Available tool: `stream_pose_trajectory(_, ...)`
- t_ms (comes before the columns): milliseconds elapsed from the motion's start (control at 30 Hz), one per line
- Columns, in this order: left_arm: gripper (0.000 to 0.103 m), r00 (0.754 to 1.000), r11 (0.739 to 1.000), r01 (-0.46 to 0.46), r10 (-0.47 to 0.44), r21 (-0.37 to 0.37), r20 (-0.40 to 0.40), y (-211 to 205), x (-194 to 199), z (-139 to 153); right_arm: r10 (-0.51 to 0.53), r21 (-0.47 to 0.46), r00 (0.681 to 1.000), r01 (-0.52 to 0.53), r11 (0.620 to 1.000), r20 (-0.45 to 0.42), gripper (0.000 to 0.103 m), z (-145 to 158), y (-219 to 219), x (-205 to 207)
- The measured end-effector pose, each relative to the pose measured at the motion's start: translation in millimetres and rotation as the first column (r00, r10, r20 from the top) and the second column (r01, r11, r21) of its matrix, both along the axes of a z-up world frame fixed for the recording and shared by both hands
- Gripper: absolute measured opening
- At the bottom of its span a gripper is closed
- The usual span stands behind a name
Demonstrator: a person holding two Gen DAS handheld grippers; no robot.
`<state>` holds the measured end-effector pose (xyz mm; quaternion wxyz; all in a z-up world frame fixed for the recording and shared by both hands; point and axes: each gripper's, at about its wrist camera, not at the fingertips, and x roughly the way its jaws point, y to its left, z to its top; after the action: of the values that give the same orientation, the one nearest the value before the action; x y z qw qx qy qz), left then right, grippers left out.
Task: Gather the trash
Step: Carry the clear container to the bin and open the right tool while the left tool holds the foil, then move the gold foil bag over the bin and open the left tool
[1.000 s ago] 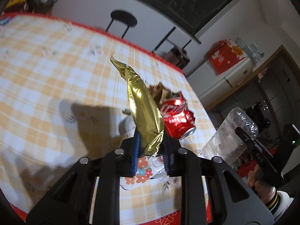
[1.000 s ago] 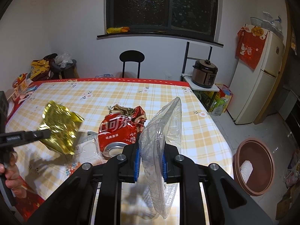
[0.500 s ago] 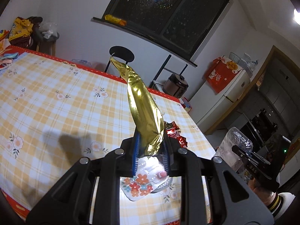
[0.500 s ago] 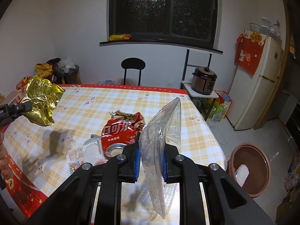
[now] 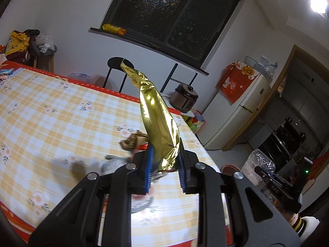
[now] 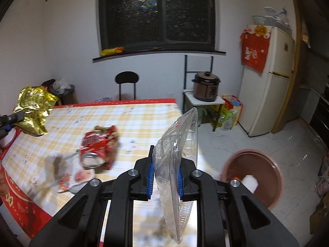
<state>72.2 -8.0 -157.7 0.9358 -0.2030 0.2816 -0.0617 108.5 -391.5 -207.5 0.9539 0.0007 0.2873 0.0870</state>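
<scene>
Both grippers gripping: left gripper [image 5: 164,168] pinching gold wrapper [image 5: 159,123], centre frame; right gripper [image 6: 164,177] clamped tight on clear plastic tray [image 6: 177,160].

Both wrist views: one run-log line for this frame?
left gripper: shut on gold foil wrapper | right gripper: shut on clear plastic tray | on table: crushed red can | brown bin: on floor

White walls frame a dark window [image 6: 157,13] at upper centre, a black chair [image 6: 126,84] below it. A fridge [image 6: 267,78] (red cloth draped) stands right, above pale tiled floor [image 6: 267,140].
</scene>
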Motion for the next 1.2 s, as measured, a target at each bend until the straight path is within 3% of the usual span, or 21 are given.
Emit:
stream_pose_trajectory(267,0.024,0.999,0.999,-0.043,0.043,0.007,0.015,-76,1,15,-0.089,0.019,0.996,0.090,0.996,-0.026,0.018,-8,-131,36)
stream_pose_trajectory(433,0.024,0.995,0.995,-0.097,0.097,0.016,0.012,-113,-3,18,-0.108,0.044,0.989,0.113,0.993,-0.106,0.018,-25,-196,73)
stream_pose_trajectory(800,0.024,0.982,0.981,-0.186,0.187,0.052,-0.012,-151,-19,21,-0.064,0.109,0.967,0.094,0.990,-0.247,0.019,-58,-243,132)
stream_pose_trajectory(833,0.024,0.982,0.981,-0.187,0.187,0.054,-0.009,-155,-19,23,-0.059,0.111,0.964,0.091,0.990,-0.259,0.023,-60,-243,134)
stream_pose_trajectory(967,0.024,0.983,0.982,-0.181,0.181,0.059,-0.005,-168,-17,26,-0.034,0.133,0.960,0.073,0.988,-0.279,0.052,-64,-246,139)
stream_pose_trajectory(1100,0.024,0.988,0.986,-0.154,0.155,0.069,-0.001,-182,-11,29,-0.036,0.141,0.963,0.076,0.987,-0.267,0.063,-57,-256,139)
stream_pose_trajectory(1200,0.024,0.992,0.989,-0.129,0.130,0.072,0.001,-193,-5,32,-0.050,0.147,0.971,0.086,0.985,-0.235,0.078,-44,-264,132)
